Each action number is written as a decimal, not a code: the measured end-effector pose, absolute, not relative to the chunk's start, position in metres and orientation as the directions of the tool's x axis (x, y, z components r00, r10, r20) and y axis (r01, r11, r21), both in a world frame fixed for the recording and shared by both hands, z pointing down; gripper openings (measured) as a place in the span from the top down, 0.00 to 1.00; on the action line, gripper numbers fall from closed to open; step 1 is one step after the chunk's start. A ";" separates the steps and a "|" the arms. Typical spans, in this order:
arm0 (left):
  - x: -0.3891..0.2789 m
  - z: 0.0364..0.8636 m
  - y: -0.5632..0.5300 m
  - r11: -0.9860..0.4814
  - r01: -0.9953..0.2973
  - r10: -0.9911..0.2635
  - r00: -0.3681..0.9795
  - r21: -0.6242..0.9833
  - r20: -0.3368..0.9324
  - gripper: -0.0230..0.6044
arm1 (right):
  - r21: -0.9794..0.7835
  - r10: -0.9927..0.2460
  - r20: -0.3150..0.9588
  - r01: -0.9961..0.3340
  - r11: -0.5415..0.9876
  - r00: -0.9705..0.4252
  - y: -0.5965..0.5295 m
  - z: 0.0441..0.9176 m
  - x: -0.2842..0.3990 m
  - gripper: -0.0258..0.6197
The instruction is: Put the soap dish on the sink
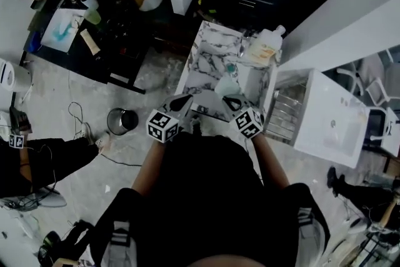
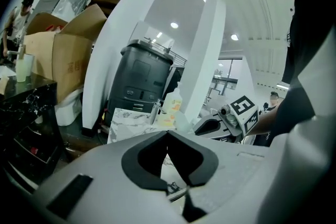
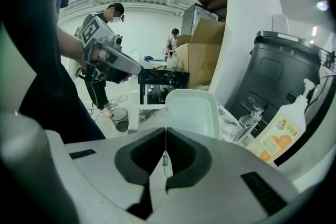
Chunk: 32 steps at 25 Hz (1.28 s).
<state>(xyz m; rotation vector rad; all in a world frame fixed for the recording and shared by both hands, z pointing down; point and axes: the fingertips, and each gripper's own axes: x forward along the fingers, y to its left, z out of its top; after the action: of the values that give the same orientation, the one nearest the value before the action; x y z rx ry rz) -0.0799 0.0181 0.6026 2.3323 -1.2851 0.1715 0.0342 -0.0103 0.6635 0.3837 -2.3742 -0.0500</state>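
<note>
The soap dish [image 3: 191, 112] is a pale, rounded rectangular tray. My right gripper [image 3: 165, 136] is shut on its near rim and holds it up over the marbled sink top [image 3: 229, 117], in front of the chrome faucet [image 3: 248, 120]. In the head view the dish [image 1: 226, 85] hangs over the near part of the sink [image 1: 206, 40], with the right gripper [image 1: 229, 97] just behind it. My left gripper [image 1: 186, 99] floats beside it to the left. In the left gripper view its jaws [image 2: 168, 134] are shut and hold nothing.
An orange-labelled pump bottle [image 1: 265, 47] stands at the sink's far right corner. A black bin [image 2: 139, 78] and a cardboard box [image 2: 58, 50] stand behind. A white cabinet [image 1: 331, 122] is to the right, and a small waste bin [image 1: 122, 119] sits on the floor to the left. People stand nearby.
</note>
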 end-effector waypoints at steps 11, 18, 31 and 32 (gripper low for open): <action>-0.087 0.609 -0.018 -0.556 -0.766 -0.683 0.643 0.324 0.347 0.96 | 0.109 -0.350 0.652 -0.373 0.921 -0.673 -0.021 0.679 0.023 0.96; -0.072 0.612 -0.030 -0.561 -0.758 -0.673 0.651 0.332 0.351 0.96 | 0.113 -0.365 0.648 -0.390 0.914 -0.668 -0.035 0.678 0.036 0.96; -0.050 0.591 -0.053 -0.523 -0.799 -0.699 0.601 0.297 0.388 0.96 | 0.092 -0.327 0.625 -0.349 0.933 -0.709 -0.075 0.665 0.052 0.96; -0.048 0.589 -0.055 -0.519 -0.803 -0.703 0.596 0.293 0.387 0.96 | 0.091 -0.321 0.622 -0.341 0.936 -0.714 -0.076 0.666 0.051 0.96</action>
<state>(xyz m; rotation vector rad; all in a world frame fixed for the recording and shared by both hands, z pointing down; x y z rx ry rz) -0.0482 -0.0553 0.5888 2.3850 -1.2014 0.3043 0.0514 -0.0761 0.6660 0.4672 -2.4169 0.0395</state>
